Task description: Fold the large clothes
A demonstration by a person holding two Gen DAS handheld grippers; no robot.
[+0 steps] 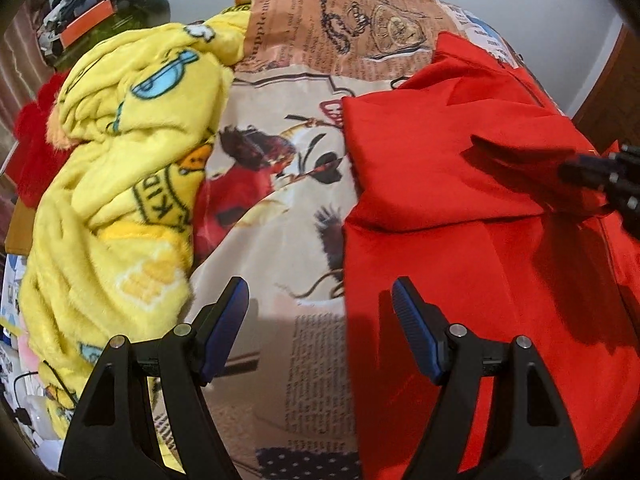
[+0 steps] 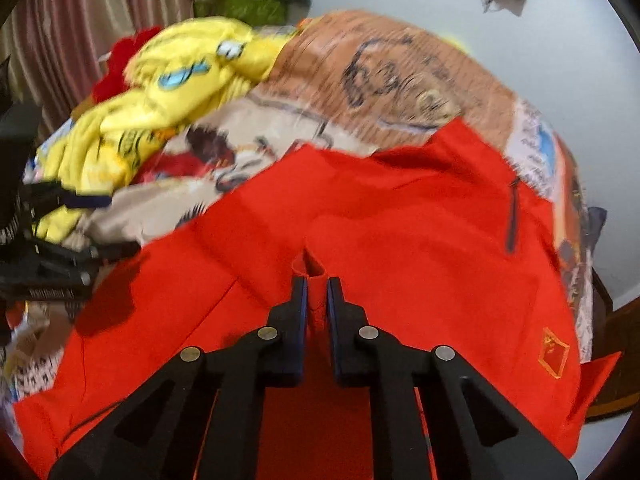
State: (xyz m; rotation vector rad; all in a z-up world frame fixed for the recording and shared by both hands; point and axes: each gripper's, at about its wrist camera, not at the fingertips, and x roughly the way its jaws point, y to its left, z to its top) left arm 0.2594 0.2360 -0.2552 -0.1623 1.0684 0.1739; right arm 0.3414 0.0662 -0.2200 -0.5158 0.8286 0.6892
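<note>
A large red garment lies spread on a bed, partly folded, with a flap laid over its upper half. My left gripper hangs open just above the garment's left edge, one finger over the sheet and one over the red cloth, nothing between them. My right gripper is shut on a small pinched fold of the red garment near its middle. In the left wrist view the right gripper shows at the right edge, over the flap. The left gripper appears at the left of the right wrist view.
A printed newspaper-pattern bedsheet covers the bed. A crumpled yellow fleece blanket fills the left side, with a red fuzzy item behind it. Boxes and clutter stand beyond the bed's far left corner.
</note>
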